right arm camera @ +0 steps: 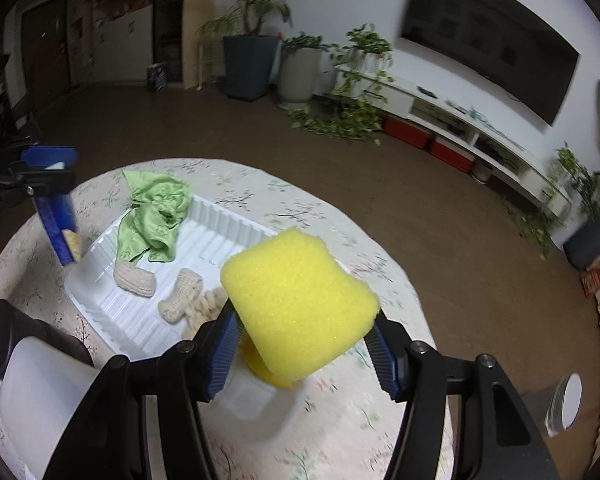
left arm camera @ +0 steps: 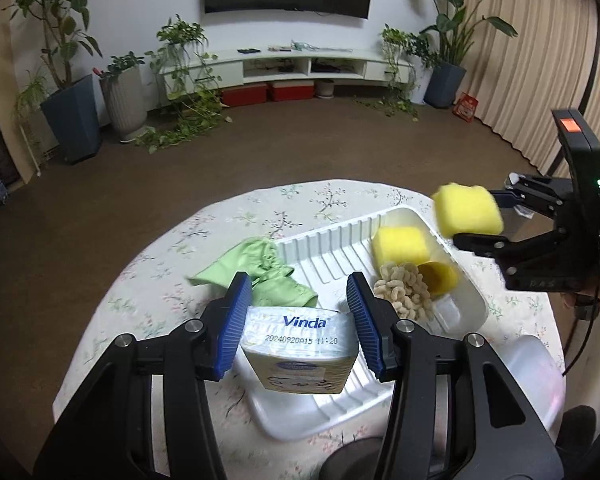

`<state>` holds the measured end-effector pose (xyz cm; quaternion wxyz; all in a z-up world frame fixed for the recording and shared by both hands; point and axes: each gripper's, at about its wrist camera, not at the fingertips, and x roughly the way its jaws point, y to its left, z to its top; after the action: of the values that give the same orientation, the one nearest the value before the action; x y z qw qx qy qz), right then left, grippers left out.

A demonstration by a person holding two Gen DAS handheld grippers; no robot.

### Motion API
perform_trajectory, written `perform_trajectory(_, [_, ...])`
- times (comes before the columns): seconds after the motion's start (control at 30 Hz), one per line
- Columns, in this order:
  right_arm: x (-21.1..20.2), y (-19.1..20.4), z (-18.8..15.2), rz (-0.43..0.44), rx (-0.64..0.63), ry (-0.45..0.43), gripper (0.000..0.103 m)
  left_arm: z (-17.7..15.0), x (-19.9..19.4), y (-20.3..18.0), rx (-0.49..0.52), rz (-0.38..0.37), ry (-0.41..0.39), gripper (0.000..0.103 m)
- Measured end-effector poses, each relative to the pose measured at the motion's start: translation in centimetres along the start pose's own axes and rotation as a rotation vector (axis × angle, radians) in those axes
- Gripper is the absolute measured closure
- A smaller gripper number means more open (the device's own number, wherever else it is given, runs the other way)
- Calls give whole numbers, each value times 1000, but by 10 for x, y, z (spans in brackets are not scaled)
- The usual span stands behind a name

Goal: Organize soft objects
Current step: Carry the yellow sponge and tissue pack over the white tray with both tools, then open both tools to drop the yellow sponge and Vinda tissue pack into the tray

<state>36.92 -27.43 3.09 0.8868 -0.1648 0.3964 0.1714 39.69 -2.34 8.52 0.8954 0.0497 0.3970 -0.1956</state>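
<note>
A tissue pack (left arm camera: 298, 350) was held squeezed between the blue pads of the left gripper (left arm camera: 300, 320), the jaws standing partly closed on its sides, above the near end of the white tray (left arm camera: 332, 240). A yellow sponge (right arm camera: 298, 304) was pinched in the right gripper (right arm camera: 304, 344), its jaws about half open around it, over the tray's other end. Ahead of the left jaws lay a green cloth (left arm camera: 260, 272), half across the rim; a second sponge (left arm camera: 400, 246) and knitted socks (left arm camera: 404, 288) sat inside. The pack would best be lowered level onto bare tray floor and released only once resting, the sponge set beside its twin without crowding.
</note>
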Motion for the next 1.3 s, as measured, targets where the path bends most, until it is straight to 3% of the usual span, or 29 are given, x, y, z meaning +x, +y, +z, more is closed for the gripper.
perform_trajectory(0.37, [59,22,22,93,-98,86,42,1,49,-2,38,-46,71,55])
perform_trajectory(0.6, [87,28,19,130,-113,109,41,3,55,-2,33,-58,64,52])
perform_trajectory(0.73, [95,36,18,150,-133,121,38,2,57,-8,48,-57,69,28])
perform_trajectory(1.03, [93,39,14,154,-137,106,21,5,51,-6,25,-76,47,17])
perform_trajectory(1.3, [81,31,9,147,-114,75,20,1,33,-4,13,-58,21,17])
